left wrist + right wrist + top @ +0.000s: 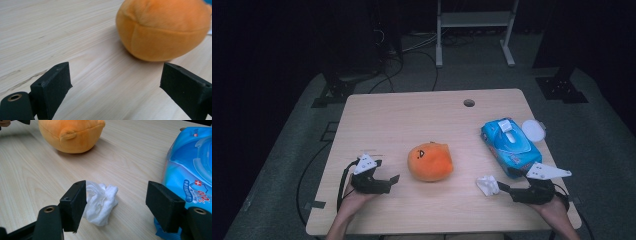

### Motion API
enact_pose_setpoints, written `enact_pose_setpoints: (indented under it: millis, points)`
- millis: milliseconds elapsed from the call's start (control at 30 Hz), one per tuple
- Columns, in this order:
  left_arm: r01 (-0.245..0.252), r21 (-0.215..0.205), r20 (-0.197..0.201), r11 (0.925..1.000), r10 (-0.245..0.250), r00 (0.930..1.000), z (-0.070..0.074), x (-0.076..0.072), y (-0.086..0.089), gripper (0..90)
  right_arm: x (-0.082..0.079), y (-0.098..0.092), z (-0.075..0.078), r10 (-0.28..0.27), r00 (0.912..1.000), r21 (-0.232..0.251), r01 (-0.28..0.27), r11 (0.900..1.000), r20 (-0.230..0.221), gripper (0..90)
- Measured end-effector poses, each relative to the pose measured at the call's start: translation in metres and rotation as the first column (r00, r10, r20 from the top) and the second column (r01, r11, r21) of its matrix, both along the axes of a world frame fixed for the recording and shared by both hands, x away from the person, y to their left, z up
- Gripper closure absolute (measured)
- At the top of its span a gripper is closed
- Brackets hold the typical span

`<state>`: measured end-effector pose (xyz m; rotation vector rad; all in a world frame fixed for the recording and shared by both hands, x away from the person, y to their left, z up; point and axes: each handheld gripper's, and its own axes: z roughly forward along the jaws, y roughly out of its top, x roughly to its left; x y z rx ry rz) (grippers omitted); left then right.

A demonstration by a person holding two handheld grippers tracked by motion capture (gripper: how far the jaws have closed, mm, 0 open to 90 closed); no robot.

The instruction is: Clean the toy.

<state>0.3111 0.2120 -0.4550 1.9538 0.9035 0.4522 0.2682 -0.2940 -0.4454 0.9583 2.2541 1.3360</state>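
Note:
An orange plush toy (430, 161) lies near the middle of the wooden table (402, 120). My left gripper (388, 172) rests to its left, jaws open and pointing at the plush (162, 30), with bare wood between them; in its own view the left gripper (115, 82) holds nothing. A crumpled white wipe (487, 185) lies on the table at the tip of my right gripper (502, 188). In the right gripper view the wipe (101, 205) sits between the open jaws of the right gripper (116, 202), against the left one and well short of the right one.
A blue pack of wet wipes (509, 145) lies at the right, close beside the right jaw (190, 165). A white round lid (533, 130) sits by the table's right edge. A cable hole (469, 103) is at the far side. The plush (71, 133) lies beyond the wipe.

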Motion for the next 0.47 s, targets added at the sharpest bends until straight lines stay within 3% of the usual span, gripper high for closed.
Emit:
enact_pose_setpoints:
  millis: [233, 467]
  points:
    - [-0.027, -0.014, -0.026, 0.9995, 0.026, 0.9993, -0.0057, 0.003, 0.0047, 7.1, 0.0005, 0.0028, -0.003, -0.001, 1.0, -0.016, 0.001, 1.0, 0.004, 28.9]
    - [-0.029, -0.01, -0.013, 0.9995, 0.029, 0.9995, -0.0057, 0.0028, 0.0052, 7.0, 0.0011, 0.0048, -0.0034, 0.0, 0.9999, -0.023, 0.001, 1.0, 0.01, 28.5]
